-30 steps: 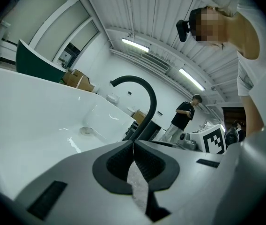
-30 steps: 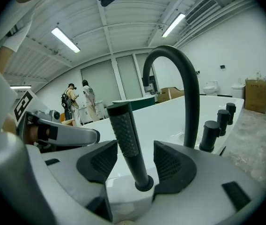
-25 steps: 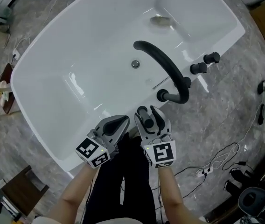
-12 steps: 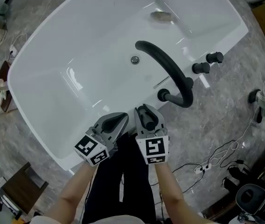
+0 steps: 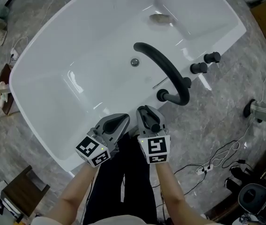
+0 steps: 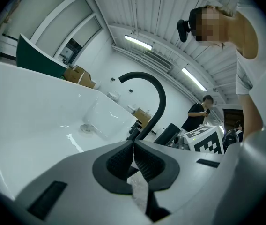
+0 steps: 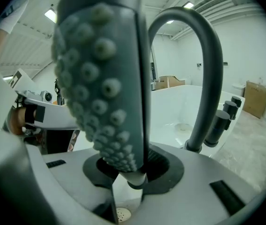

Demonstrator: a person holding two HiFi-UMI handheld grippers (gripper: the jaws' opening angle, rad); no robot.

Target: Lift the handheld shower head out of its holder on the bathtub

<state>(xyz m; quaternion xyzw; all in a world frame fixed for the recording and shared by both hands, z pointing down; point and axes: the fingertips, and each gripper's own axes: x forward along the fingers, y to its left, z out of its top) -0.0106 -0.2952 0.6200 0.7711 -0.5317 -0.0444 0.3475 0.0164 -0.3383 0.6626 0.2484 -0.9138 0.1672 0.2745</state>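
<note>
The handheld shower head (image 5: 148, 119) is a dark grey wand at the near rim of the white bathtub (image 5: 39, 125). My right gripper (image 5: 146, 113) is shut on it; its jaws have just been closing around it. In the right gripper view the nozzle-studded shower head (image 7: 102, 78) rises between the pads (image 7: 163, 163) of the right gripper (image 7: 130, 167). My left gripper (image 5: 119, 121) sits just left of it over the rim. In the left gripper view the left gripper (image 6: 133, 146) is shut with nothing between its tips.
A black arched faucet (image 5: 170, 69) stands just beyond the shower head, with two black knobs (image 5: 205, 63) to its right. The drain (image 5: 134, 62) lies in the tub floor. Cables (image 5: 217, 161) and a wooden stool (image 5: 23, 191) sit on the stone floor.
The right gripper's jaws, wide apart around the shower head a second ago, have come together on it, and the gripper has tipped slightly. The left gripper has stayed put.
</note>
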